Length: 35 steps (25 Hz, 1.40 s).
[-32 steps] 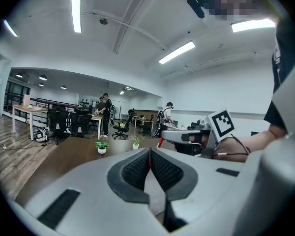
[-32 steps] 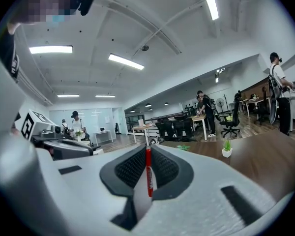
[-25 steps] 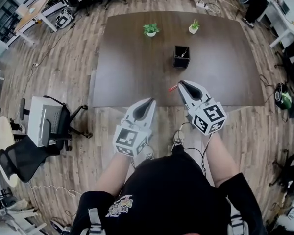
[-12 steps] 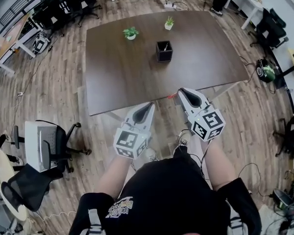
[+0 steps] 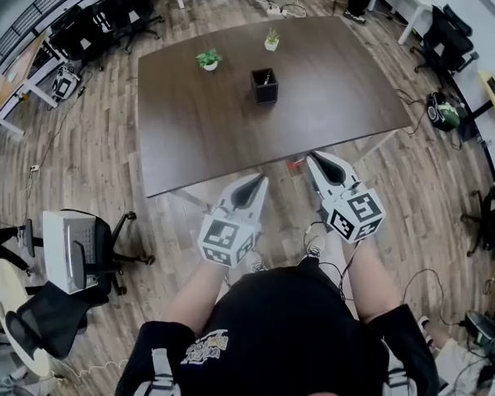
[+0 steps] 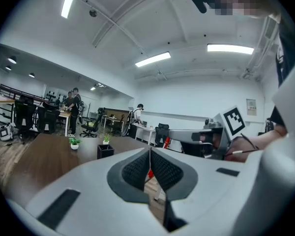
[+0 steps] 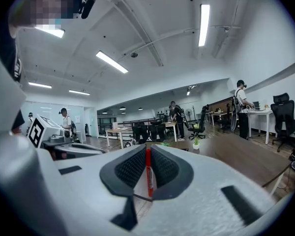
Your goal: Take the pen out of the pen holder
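The black pen holder (image 5: pixel 264 87) stands on the dark wooden table (image 5: pixel 346 97), far ahead of both grippers; something thin still sticks up in it. My right gripper (image 5: pixel 314 157) is shut on a red pen (image 7: pixel 148 173), which stands upright between its pads. The pen's end (image 5: pixel 294 166) pokes out to the left of the fingertips. My left gripper (image 5: pixel 261 180) is shut with nothing in it. Both grippers hang off the table's near edge, over the floor. In the left gripper view the holder (image 6: pixel 105 151) is small and distant, and the right gripper (image 6: pixel 196 137) shows alongside.
Two small potted plants (image 5: pixel 207 58) (image 5: pixel 271 38) stand behind the holder. An office chair with a white box (image 5: pixel 78 242) is at the left on the wooden floor. Desks, chairs and several people fill the room's far side.
Both grippers have drawn back from the table, which now lies farther away and turned in the head view. The red pen stays in the right gripper.
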Each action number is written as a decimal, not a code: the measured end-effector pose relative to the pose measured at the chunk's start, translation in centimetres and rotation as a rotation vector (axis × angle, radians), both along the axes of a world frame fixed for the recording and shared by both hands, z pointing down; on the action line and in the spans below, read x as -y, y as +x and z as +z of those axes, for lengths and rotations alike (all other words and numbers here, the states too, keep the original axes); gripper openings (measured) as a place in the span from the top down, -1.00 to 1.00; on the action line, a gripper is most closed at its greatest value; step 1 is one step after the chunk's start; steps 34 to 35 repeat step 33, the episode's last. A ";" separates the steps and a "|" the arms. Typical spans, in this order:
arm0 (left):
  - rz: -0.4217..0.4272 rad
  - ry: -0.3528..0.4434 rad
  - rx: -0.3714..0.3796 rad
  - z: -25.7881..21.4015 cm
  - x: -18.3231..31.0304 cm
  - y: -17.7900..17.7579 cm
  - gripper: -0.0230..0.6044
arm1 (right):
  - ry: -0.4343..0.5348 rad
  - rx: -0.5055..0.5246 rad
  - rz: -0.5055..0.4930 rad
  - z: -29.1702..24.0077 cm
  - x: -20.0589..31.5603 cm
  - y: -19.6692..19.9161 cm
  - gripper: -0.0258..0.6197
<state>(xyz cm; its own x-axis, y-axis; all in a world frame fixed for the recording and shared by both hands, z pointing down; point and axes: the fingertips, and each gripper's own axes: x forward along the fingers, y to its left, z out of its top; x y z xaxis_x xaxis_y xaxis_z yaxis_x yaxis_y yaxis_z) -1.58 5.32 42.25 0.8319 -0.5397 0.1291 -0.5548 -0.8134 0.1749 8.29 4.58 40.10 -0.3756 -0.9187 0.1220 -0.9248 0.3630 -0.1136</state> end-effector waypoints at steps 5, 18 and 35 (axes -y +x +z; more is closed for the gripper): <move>-0.002 0.002 0.004 0.0 -0.1 0.2 0.90 | 0.000 0.001 -0.010 0.2 -0.3 0.0 0.82; 0.009 0.012 0.011 0.1 -0.7 -0.8 0.90 | 0.007 0.005 -0.003 0.2 -0.8 -1.1 0.82; 0.025 0.013 0.021 0.3 -0.8 -2.6 0.90 | 0.007 0.008 0.003 0.4 -0.8 -3.0 0.82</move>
